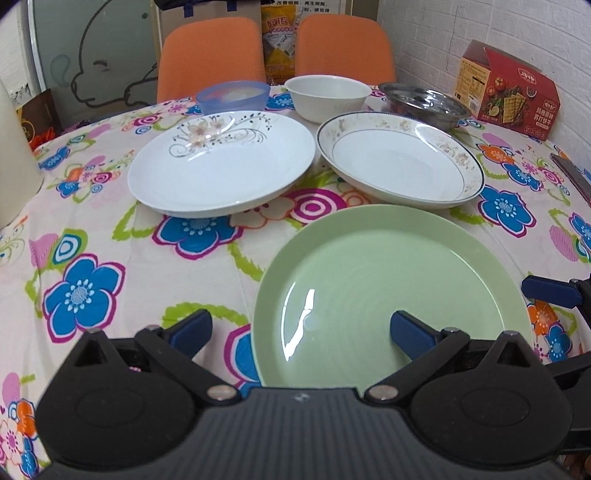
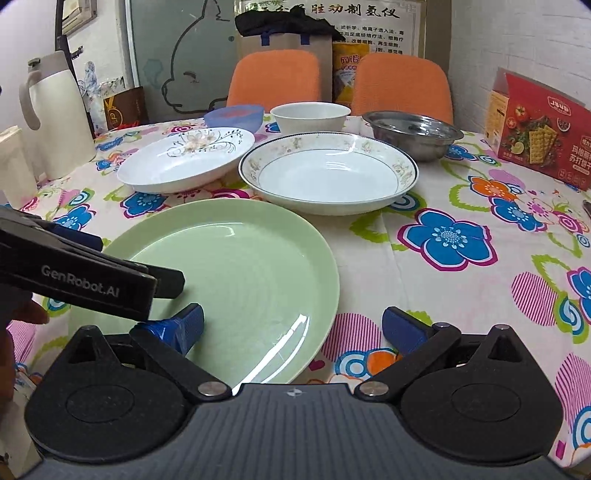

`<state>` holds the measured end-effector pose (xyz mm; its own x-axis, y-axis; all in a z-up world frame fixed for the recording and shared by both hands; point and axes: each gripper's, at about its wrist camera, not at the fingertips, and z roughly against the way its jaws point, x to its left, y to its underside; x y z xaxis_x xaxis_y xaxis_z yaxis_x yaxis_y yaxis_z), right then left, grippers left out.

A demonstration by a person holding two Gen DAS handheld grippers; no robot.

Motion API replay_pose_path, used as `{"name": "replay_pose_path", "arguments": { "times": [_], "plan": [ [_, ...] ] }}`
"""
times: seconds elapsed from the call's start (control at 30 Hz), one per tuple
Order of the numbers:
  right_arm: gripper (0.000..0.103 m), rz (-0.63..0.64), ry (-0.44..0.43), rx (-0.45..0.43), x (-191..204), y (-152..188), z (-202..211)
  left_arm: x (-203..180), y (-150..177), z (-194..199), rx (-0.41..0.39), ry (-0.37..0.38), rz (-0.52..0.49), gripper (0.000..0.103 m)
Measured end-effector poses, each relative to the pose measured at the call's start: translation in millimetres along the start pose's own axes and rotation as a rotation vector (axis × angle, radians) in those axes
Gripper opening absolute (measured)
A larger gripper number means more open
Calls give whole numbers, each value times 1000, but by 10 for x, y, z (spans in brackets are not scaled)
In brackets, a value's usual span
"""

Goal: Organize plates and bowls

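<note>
Left hand-held gripper (image 1: 301,332): your fingers spread apart, straddling the near-left rim of the round pale-green ceramic plate (image 1: 388,280).
Right hand-held gripper (image 2: 291,325): yours likewise parted, straddling its near-right rim.
Green plate: flat on the floral-clothed worktop (image 1: 110,240).

Two orange chairs (image 2: 275,77) face a white brick wall (image 1: 480,22); floral tablecloth (image 2: 443,258).

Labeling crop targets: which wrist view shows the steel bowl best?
Right wrist: the steel bowl sits unobstructed, its rim, inside and outer wall all visible beside the white bowl. Left wrist shows it too, but the gold-rimmed plate covers its lower edge.
</note>
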<state>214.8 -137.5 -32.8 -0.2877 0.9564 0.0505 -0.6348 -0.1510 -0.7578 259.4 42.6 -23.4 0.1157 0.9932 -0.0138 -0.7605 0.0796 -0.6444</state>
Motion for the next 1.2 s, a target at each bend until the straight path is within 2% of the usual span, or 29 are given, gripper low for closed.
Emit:
{"name": "replay_pose_path", "arguments": {
  "times": [0.17,0.3,0.4,0.57,0.63,0.7,0.9,1.03,1.2],
  "plan": [
    [91,23,-13,-89,-13,136,41,39,49,18,-19,26,13,98],
    [91,9,5,-54,57,54,17,44,91,39,-39,36,-1,97],
    [91,59,-57,-61,160,61,0,41,85,40,-35,44,-3,96],
    [91,71,-85,-68,179,66,-9,26,95,56,-31,50,-7,94],
    [90,74,-87,-68,175,67,-2,22,106,72,-40,62,-8,88],
    [89,76,-80,-73,194,71,8,-3,109,108,-53,83,-11,72],
    [88,122,-45,-111,360,78,142,28,86,202,-71,69,34,69],
    [89,81,-84,-122,448,18,193,143,125,365,-81,55,44,68],
    [89,95,-158,-104,744,-34,48,449,230,435,-65,-19,90,68]
  ]
}}
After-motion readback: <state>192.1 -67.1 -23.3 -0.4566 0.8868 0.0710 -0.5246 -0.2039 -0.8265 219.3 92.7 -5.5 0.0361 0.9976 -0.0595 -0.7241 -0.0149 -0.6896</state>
